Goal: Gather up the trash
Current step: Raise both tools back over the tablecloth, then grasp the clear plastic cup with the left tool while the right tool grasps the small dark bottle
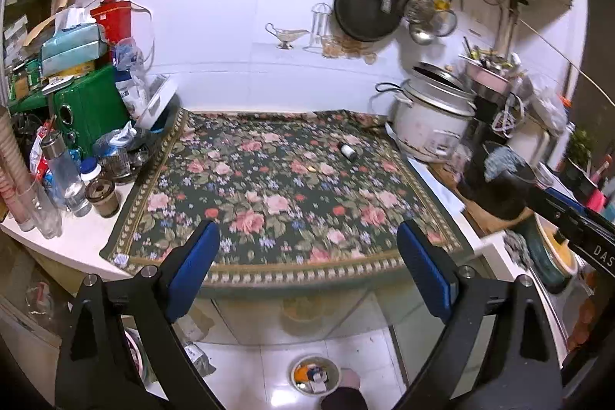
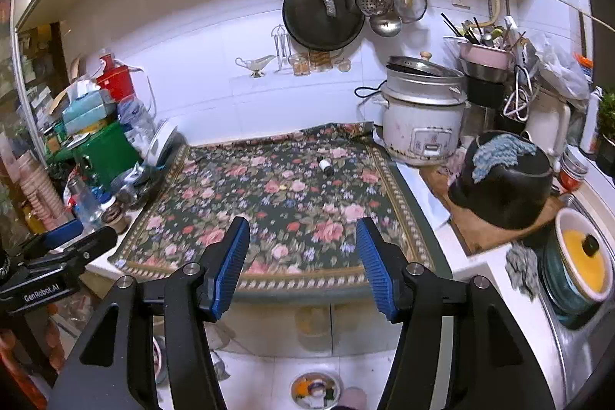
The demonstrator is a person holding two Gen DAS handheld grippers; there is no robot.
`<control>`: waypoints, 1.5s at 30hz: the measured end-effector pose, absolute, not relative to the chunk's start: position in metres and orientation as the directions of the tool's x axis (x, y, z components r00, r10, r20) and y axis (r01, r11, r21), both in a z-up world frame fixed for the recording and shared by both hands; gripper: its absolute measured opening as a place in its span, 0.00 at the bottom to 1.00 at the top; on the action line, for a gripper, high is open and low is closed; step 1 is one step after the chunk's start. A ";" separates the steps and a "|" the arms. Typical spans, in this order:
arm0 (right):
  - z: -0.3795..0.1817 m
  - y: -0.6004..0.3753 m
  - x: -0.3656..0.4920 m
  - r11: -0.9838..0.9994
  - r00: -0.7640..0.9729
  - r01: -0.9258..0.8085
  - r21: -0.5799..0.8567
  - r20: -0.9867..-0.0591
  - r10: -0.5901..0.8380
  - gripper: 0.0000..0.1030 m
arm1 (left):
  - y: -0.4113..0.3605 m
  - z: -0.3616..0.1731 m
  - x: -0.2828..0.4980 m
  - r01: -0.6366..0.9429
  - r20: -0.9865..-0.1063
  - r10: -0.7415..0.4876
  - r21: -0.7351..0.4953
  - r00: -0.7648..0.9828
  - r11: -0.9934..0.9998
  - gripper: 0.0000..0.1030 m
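Both blue-padded black grippers, left (image 1: 307, 266) and right (image 2: 303, 264), hang released and empty above the floral cloth's (image 1: 276, 195) near edge. A small dark white-capped bottle (image 1: 348, 150) lies far back on it. A round trash-filled bin (image 1: 315, 375) sits on the white floor below.

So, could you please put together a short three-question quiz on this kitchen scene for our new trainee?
1. True or false: the left tool grips a piece of trash.
2. Which thing lies on the floral cloth? A) a spoon B) a small dark bottle with a white cap C) a plate
3. Where is the small bin with the collected trash, and what sits right of the cloth?

Key
1. False: both it and the right tool are open and hold nothing.
2. B, lying on its side near the cloth's far edge.
3. On the floor tiles below the counter edge; a white rice cooker sits to the right.
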State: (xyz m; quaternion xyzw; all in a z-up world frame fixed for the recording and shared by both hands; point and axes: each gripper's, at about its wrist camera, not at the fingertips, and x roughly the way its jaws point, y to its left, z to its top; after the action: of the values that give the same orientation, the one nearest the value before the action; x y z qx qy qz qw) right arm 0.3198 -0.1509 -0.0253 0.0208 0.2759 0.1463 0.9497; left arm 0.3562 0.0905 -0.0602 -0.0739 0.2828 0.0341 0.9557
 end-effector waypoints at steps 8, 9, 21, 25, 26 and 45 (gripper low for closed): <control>-0.023 -0.171 0.403 0.931 0.762 -0.337 0.138 -0.541 0.356 0.52 | 0.087 -0.060 0.431 -0.202 -0.584 0.094 -0.122 0.806 0.972 0.91; -0.023 -0.173 0.413 0.927 0.754 -0.350 0.138 -0.546 0.366 0.52 | 0.088 -0.061 0.437 -0.219 -0.591 0.106 -0.123 0.800 0.968 0.91; -0.062 -0.179 0.535 0.884 0.642 -0.452 0.117 -0.646 0.414 0.52 | 0.116 -0.083 0.512 -0.461 -0.673 0.276 -0.109 0.686 0.881 0.91; -0.080 -0.168 0.572 0.880 0.604 -0.456 0.134 -0.679 0.417 0.52 | 0.134 -0.088 0.535 -0.485 -0.683 0.287 -0.112 0.672 0.867 0.91; -0.084 -0.165 0.580 0.879 0.596 -0.456 0.142 -0.685 0.420 0.52 | 0.140 -0.090 0.542 -0.491 -0.686 0.290 -0.112 0.667 0.864 0.91; -0.187 -0.077 0.746 0.954 0.488 -0.221 0.203 -0.824 0.289 0.48 | 0.284 -0.173 0.700 -0.443 -0.788 0.148 -0.171 0.598 0.880 0.91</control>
State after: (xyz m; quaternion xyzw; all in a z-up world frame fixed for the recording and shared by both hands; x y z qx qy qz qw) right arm 0.7461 -0.0767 -0.1865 0.0346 0.4840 0.1480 0.8618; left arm 0.7003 0.2838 -0.1728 -0.1777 0.4153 0.1685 0.8761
